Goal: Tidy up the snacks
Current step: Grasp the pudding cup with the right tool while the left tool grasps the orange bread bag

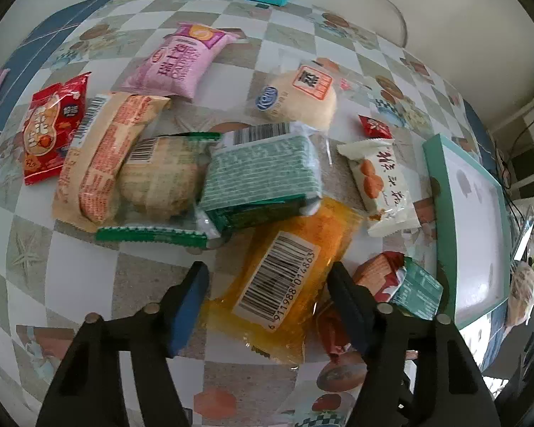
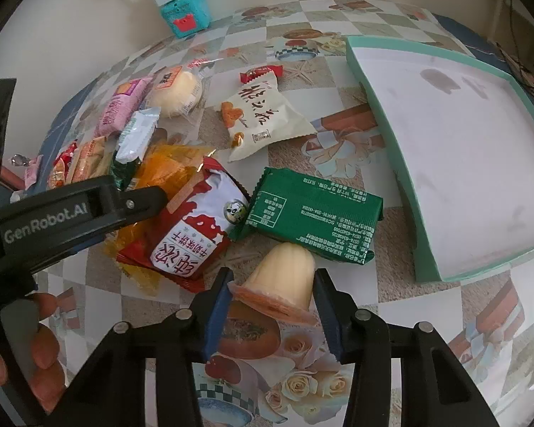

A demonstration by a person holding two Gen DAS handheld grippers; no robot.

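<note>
My left gripper [image 1: 267,277] is open, its jaws on either side of an orange packet with a barcode [image 1: 284,270] that lies on the table. My right gripper [image 2: 272,284] is shut on a pale yellow jelly cup [image 2: 284,281], held just above the table. A teal tray with a white floor [image 2: 445,142] stands to the right; it also shows in the left wrist view [image 1: 477,227]. A red-and-white packet [image 2: 192,227], a green packet [image 2: 317,213] and a white cookie packet [image 2: 263,117] lie ahead of the right gripper.
Several more snacks lie in a pile: pink packet [image 1: 181,60], red packet [image 1: 51,128], tan packet [image 1: 103,156], green-striped packet [image 1: 263,174], round bun [image 1: 299,96]. A teal box [image 2: 183,10] with a power strip stands by the wall. The left gripper's arm [image 2: 71,213] crosses the right view.
</note>
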